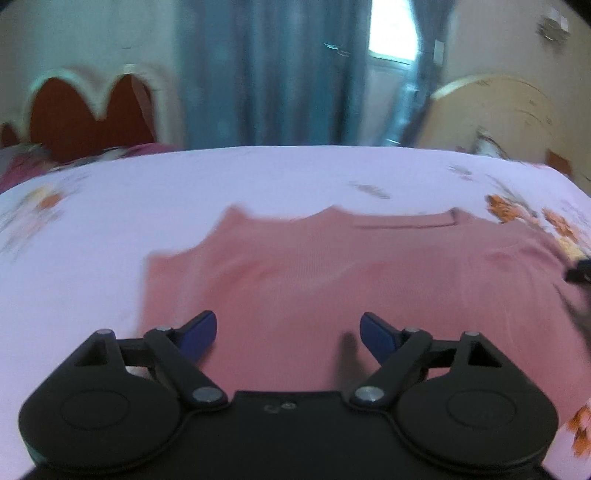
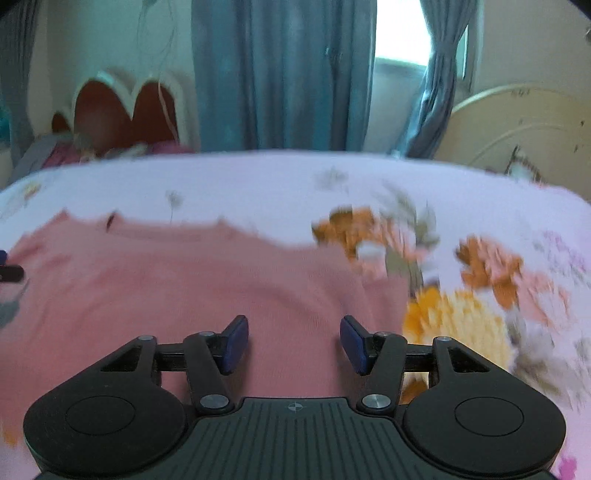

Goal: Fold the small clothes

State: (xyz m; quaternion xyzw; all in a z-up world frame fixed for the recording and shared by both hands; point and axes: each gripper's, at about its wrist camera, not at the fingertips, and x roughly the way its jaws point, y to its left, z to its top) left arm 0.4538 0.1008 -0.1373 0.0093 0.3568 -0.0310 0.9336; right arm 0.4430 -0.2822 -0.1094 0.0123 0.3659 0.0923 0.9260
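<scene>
A small pink knit garment (image 1: 314, 273) lies flat on the floral bedsheet (image 1: 110, 221), its neckline at the far side. My left gripper (image 1: 288, 336) is open and empty, over the garment's near left part. My right gripper (image 2: 293, 341) is open and empty, over the garment (image 2: 184, 288) near its right edge. The tip of the right gripper shows at the right edge of the left wrist view (image 1: 580, 271). The tip of the left gripper shows at the left edge of the right wrist view (image 2: 9, 271). Both views are motion-blurred.
The pale pink sheet with orange flowers (image 2: 480, 280) covers the bed. Behind it are a red heart-shaped headboard (image 1: 88, 122), blue curtains (image 1: 266, 74), a bright window (image 2: 402, 33) and a cream headboard (image 2: 517, 125).
</scene>
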